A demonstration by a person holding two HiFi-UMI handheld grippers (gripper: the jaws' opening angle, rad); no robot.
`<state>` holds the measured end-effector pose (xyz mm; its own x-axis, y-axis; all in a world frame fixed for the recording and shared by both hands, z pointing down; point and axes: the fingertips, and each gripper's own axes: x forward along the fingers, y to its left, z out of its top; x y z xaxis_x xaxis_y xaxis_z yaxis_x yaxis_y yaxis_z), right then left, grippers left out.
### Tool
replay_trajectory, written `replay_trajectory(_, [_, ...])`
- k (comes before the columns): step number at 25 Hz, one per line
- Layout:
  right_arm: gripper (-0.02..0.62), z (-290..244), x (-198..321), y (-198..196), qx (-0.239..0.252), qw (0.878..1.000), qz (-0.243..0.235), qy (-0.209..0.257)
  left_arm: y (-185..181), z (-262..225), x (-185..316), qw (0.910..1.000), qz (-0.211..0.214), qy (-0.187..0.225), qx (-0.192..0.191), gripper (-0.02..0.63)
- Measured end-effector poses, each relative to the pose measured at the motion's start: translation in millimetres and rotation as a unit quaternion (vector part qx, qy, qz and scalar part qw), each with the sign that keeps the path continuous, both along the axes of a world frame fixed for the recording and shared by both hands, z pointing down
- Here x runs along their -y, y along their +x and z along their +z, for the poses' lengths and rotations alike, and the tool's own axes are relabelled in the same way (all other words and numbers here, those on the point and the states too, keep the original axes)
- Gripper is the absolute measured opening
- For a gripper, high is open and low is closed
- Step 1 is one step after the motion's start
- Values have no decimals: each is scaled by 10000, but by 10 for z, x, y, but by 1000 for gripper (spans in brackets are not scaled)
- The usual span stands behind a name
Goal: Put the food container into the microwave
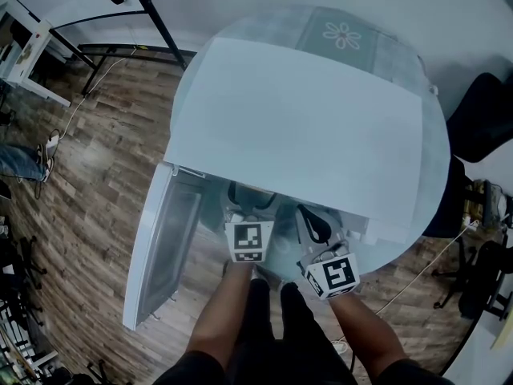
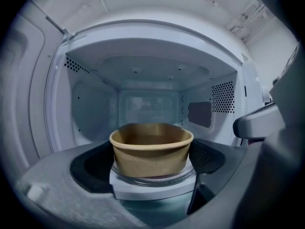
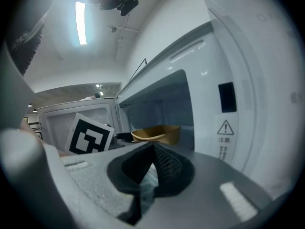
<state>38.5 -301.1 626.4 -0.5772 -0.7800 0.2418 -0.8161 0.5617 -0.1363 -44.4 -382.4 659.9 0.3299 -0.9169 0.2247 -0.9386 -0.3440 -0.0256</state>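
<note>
"Head view, largest first: what is in place?" asks the trainee.

"Wood floor (image 1: 104, 159). Above it, a round table (image 1: 345, 34). On the table, a white microwave (image 1: 304, 127). Its door (image 1: 164, 243) is swung open at the left side," the technician answers.

"And the tools?"

"Both sit at the front opening. The left gripper (image 1: 247, 215) reaches in under the top edge. The right gripper (image 1: 311, 224) is just beside it, to the right. The casing hides the left jaw tips in this view."

"Left gripper view: state?"

"Jaws closed on the bowl (image 2: 151, 149), one pad against each side wall. The bowl is brown paper, upright, open-topped. It is held at the mouth of the cavity (image 2: 143, 94), facing straight in. A white block (image 2: 152, 187) shows directly below it. Whether the bowl rests on that block cannot be determined."

"Right gripper view?"

"Jaws together, pads meeting, nothing between them. That gripper is outside the cavity, near the front panel with its dark window (image 3: 227, 97) and warning label (image 3: 224, 137). The bowl shows beyond the pads, at the opening, next to the left gripper's marker cube (image 3: 89, 135)."
</note>
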Motion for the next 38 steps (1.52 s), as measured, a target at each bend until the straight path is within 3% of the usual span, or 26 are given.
replay_trajectory(12, [-3, -21, 53, 43, 139, 9999, 12, 21, 101, 223, 35, 9990, 22, -427, 89, 503])
replay_trajectory(21, [-3, -99, 36, 57, 134, 9998, 43, 102, 19, 126, -208, 9994, -132, -333, 1, 506])
replay_trajectory(33, [-3, -439, -221, -20, 75, 9997, -6, 241, -45, -407, -918, 9998, -8, -190, -82, 500])
replay_trajectory(38, [-3, -735, -351, -78, 77, 9991, -49, 425, -77, -751, -1211, 9999, 49, -35, -80, 452])
